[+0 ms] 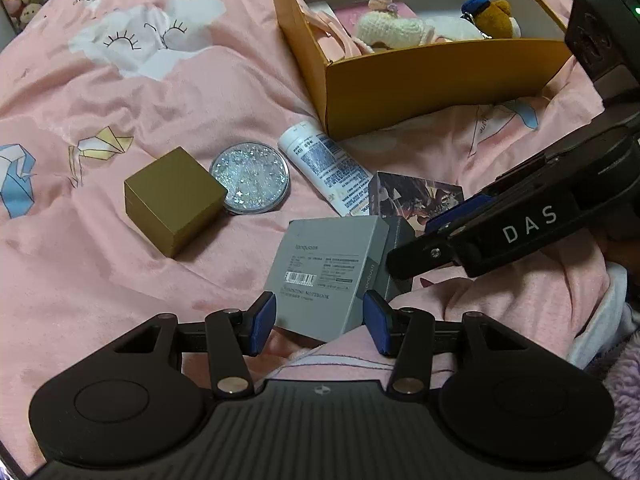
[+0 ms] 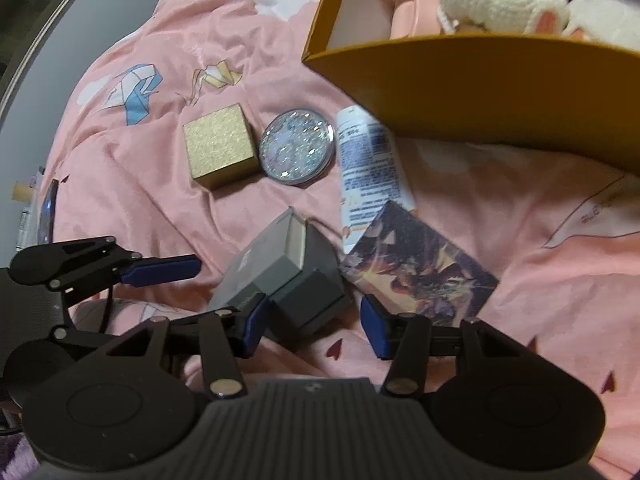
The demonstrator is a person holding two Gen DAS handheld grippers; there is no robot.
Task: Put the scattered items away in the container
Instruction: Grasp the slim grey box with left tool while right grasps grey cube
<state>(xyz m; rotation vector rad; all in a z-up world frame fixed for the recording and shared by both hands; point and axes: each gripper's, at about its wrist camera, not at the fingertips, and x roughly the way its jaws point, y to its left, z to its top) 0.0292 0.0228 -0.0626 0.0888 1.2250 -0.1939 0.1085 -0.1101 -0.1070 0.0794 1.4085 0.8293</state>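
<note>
A grey notebook box (image 1: 328,268) (image 2: 260,268) with a dark grey part (image 2: 314,298) lies on the pink bedspread. My left gripper (image 1: 320,322) straddles its near end, open, with the pads beside the box. My right gripper (image 2: 314,330) has the dark grey part between its closing jaws, with a gap at the right pad. In the left wrist view the right gripper (image 1: 404,248) comes in from the right. A gold cube box (image 1: 172,200) (image 2: 220,144), a glitter disc (image 1: 250,178) (image 2: 298,148), a white tube (image 1: 328,168) (image 2: 368,160) and a picture card (image 1: 416,196) (image 2: 420,276) lie around.
The orange container (image 1: 440,80) (image 2: 500,92) stands beyond the items and holds a crochet toy (image 1: 390,28), a bear plush (image 1: 496,16) and pink things. Rumpled bedspread (image 1: 120,100) stretches to the left. A fuzzy sleeve (image 1: 624,400) shows at the lower right.
</note>
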